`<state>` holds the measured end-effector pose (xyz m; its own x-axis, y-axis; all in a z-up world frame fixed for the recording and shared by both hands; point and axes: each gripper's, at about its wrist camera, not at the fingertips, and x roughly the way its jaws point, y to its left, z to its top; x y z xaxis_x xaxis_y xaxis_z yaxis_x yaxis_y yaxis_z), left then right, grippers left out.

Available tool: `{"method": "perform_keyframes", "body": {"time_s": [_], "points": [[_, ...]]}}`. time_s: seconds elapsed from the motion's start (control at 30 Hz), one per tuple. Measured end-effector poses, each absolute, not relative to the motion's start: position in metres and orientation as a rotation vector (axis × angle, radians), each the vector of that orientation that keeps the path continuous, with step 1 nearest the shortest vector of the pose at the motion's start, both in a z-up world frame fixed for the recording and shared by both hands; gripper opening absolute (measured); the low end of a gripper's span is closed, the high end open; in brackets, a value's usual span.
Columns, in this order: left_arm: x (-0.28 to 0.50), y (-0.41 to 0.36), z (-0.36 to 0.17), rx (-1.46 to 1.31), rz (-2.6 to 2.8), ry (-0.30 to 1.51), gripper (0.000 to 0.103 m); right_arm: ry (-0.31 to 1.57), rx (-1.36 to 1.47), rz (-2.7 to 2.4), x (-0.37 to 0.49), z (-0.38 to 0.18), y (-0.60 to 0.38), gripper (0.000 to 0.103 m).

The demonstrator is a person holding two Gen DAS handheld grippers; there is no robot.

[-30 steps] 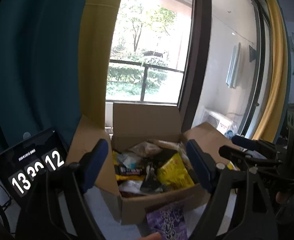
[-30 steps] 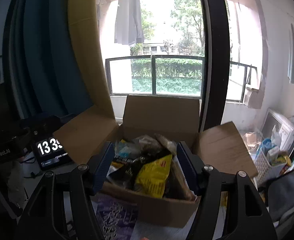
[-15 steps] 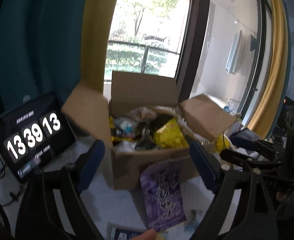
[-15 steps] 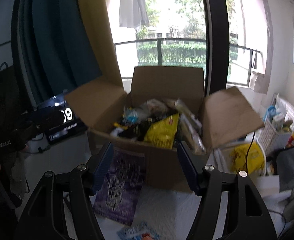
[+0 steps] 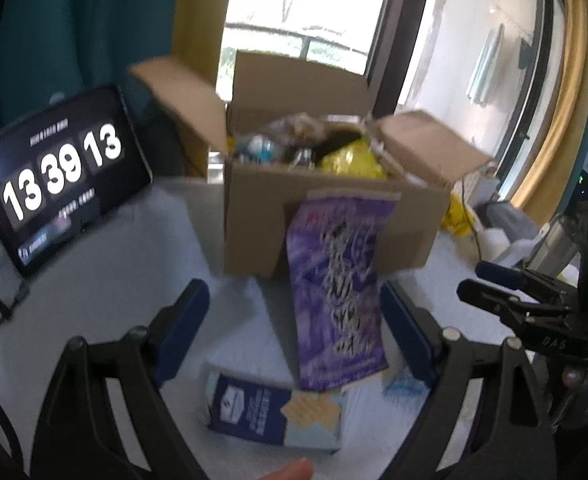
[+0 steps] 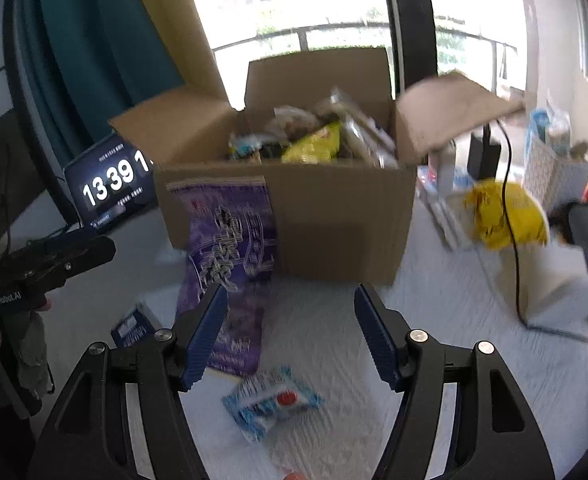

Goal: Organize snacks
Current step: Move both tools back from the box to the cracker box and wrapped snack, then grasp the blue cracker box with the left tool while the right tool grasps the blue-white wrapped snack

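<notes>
Claws on both sides stood released, nothing between their blue pads: the left claw (image 5: 294,332) hung over a dark blue snack box (image 5: 274,412) lying on the white-covered bench (image 5: 114,280), the right claw (image 6: 290,336) above a small blue-and-white snack packet (image 6: 272,400). Between and beyond them a purple snack bag (image 5: 337,296) leaned against the front wall of an open cardboard box (image 6: 333,220) heaped with snacks, a yellow packet (image 6: 313,146) on top. Off to the left stood a tablet clock (image 5: 58,176).
</notes>
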<state>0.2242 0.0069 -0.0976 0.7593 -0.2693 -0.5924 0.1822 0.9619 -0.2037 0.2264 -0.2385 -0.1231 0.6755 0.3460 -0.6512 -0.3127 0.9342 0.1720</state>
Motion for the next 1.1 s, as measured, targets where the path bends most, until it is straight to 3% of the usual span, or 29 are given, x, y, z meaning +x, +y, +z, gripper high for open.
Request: {"method": "perform_keyframes", "body": {"time_s": [0.23, 0.3, 0.33, 1.1], "points": [[0.222, -0.01, -0.14, -0.077, -0.188, 0.769, 0.088, 0.827, 0.032, 0.376, 0.217, -0.156, -0.233, 0.071], [0.222, -0.014, -0.15, -0.066, -0.181, 0.794, 0.088, 0.844, 0.005, 0.37, 0.214, -0.163, -0.228, 0.084], [0.222, -0.016, -0.154, -0.055, -0.173, 0.801, 0.088, 0.85, -0.004, 0.373, 0.213, -0.166, -0.225, 0.085], [0.169, 0.01, -0.186, 0.058, -0.132, 0.91, 0.088, 0.903, -0.051, 0.323, 0.198, -0.189, -0.257, 0.086]]}}
